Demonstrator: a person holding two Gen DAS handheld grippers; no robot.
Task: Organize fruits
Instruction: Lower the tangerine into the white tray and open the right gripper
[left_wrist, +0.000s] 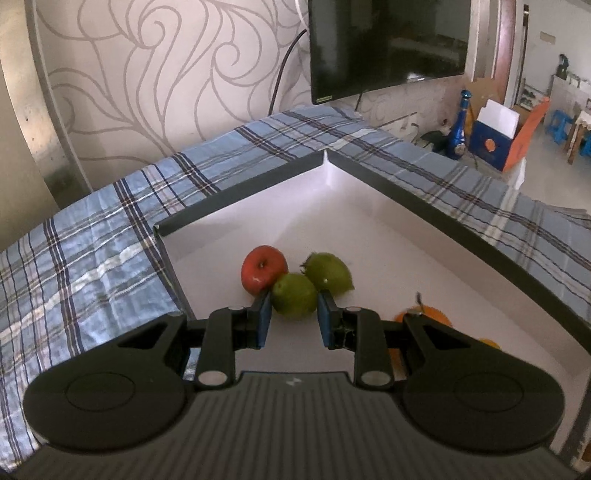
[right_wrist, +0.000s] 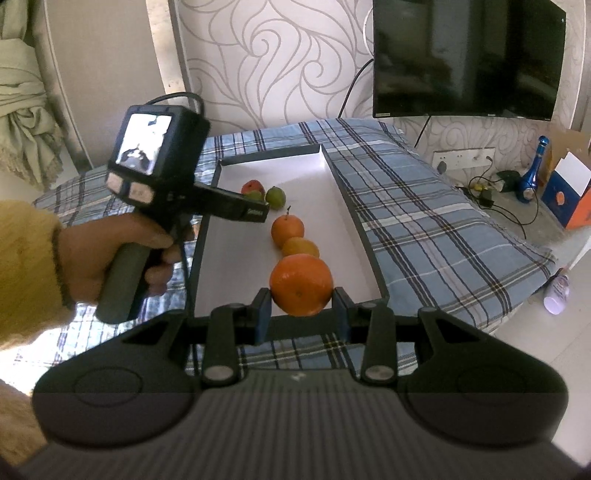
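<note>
Fruits lie inside a shallow white tray (right_wrist: 236, 258) with dark, thin upright walls, set on a blue plaid cloth (right_wrist: 424, 229), wrinkled and soft. At the tray's far end: a glossy red apple (left_wrist: 264, 269), round, stem dimple up, touching a matte green round fruit (left_wrist: 294, 295), which touches a second green fruit (left_wrist: 328, 272), more lemon-shaped with a pointed tip.

Left gripper (left_wrist: 294, 317): blue flat pads sit either side of the nearer green fruit, about at its flanks; whether they press it or merely bracket it, cannot tell.

Toward the near end, a line of three orange fruits: a small one with a stem (right_wrist: 287, 229), a smaller yellowish one (right_wrist: 300, 246) touching it, then a large orange (right_wrist: 301, 285), smooth and dimpled at the navel. Right gripper (right_wrist: 301, 314): the left pad touches the large orange's side; a narrow gap shows at the right pad, so the jaws stand parted around it, not clamped.

A bare hand (right_wrist: 110, 254) in a yellow fuzzy sleeve holds the left tool's grey handle. Beyond: swirl-patterned wallpaper (right_wrist: 277, 66), a dark flat TV (right_wrist: 465, 59), a blue bottle (right_wrist: 530, 181) on the floor.
</note>
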